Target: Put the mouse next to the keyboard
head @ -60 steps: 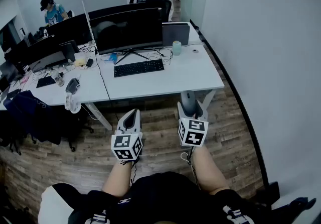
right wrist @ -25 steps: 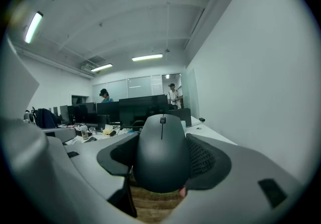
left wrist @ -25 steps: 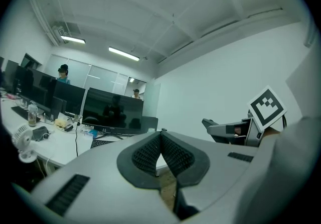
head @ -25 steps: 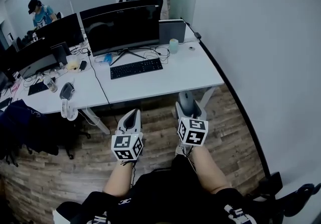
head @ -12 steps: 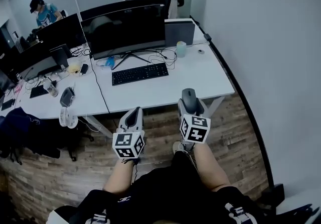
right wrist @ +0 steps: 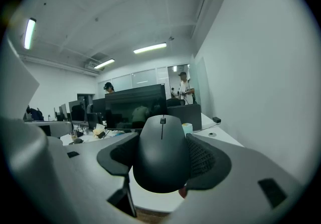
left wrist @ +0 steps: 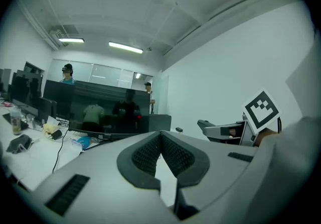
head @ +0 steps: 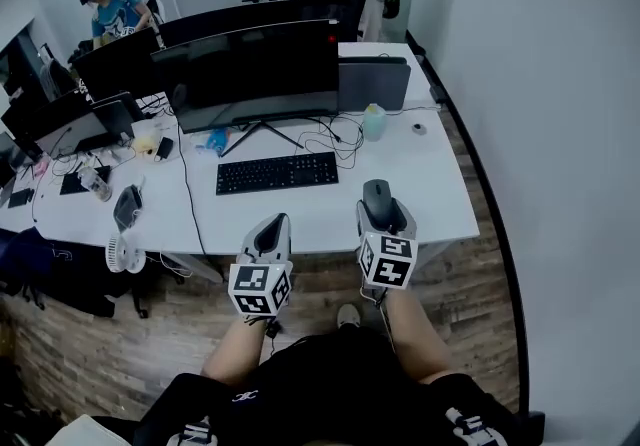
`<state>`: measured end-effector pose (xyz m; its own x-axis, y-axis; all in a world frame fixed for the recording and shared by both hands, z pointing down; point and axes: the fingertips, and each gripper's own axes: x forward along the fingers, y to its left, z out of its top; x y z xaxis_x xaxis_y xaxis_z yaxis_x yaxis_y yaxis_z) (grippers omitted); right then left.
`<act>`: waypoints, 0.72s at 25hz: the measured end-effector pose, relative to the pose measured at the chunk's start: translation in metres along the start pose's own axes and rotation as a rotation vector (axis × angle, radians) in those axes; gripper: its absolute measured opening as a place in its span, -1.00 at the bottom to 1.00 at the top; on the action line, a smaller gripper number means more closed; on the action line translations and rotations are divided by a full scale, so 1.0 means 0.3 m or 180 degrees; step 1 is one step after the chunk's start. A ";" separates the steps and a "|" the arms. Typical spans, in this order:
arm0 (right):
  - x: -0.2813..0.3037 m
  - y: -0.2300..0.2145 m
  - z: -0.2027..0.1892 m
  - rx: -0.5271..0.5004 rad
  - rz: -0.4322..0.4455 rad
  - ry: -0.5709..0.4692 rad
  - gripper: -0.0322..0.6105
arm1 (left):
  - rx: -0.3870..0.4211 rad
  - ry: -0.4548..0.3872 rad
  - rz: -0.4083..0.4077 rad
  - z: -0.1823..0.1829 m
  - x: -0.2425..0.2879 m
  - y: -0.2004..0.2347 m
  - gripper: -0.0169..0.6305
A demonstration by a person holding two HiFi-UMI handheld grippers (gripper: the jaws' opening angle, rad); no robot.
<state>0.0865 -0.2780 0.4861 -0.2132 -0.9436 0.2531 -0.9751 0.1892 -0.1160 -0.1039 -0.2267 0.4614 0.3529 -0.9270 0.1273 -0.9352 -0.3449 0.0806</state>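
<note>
- Jaws of the right gripper [right wrist: 161,141] pinch the black mouse [right wrist: 161,160] by its sides, over the white desk's [head: 432,196] near edge.
- Left gripper [left wrist: 160,136] jaws are pressed together, empty.
- Keyboard [head: 277,173] lies ahead-left of the mouse, apart.

Ceiling strip lights [right wrist: 150,47] are lighting the office brightly and evenly. Both gripper views are bulging and darkening to black at the corners, and the near mouse [right wrist: 161,155] is looking soft.

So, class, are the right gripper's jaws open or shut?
Shut: the right gripper clamps the mouse between both jaws.
</note>
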 end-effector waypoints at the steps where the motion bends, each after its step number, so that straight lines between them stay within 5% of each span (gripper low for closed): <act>1: 0.044 -0.025 0.012 -0.0015 0.0019 0.0014 0.06 | -0.0003 -0.0002 0.0015 0.008 0.047 -0.001 -0.90; 9: 0.344 -0.172 0.041 0.0006 0.0308 0.0200 0.06 | -0.0083 0.0033 0.0151 0.032 0.343 -0.006 -0.90; 18: 0.561 -0.259 -0.017 -0.0085 0.0298 0.0439 0.06 | -0.0088 0.0159 0.0236 0.024 0.509 0.019 -0.90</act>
<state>0.1260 -0.4502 0.5427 -0.3078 -0.8756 0.3722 -0.9515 0.2834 -0.1201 -0.0555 -0.3713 0.4743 0.2843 -0.9411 0.1831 -0.9579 -0.2706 0.0964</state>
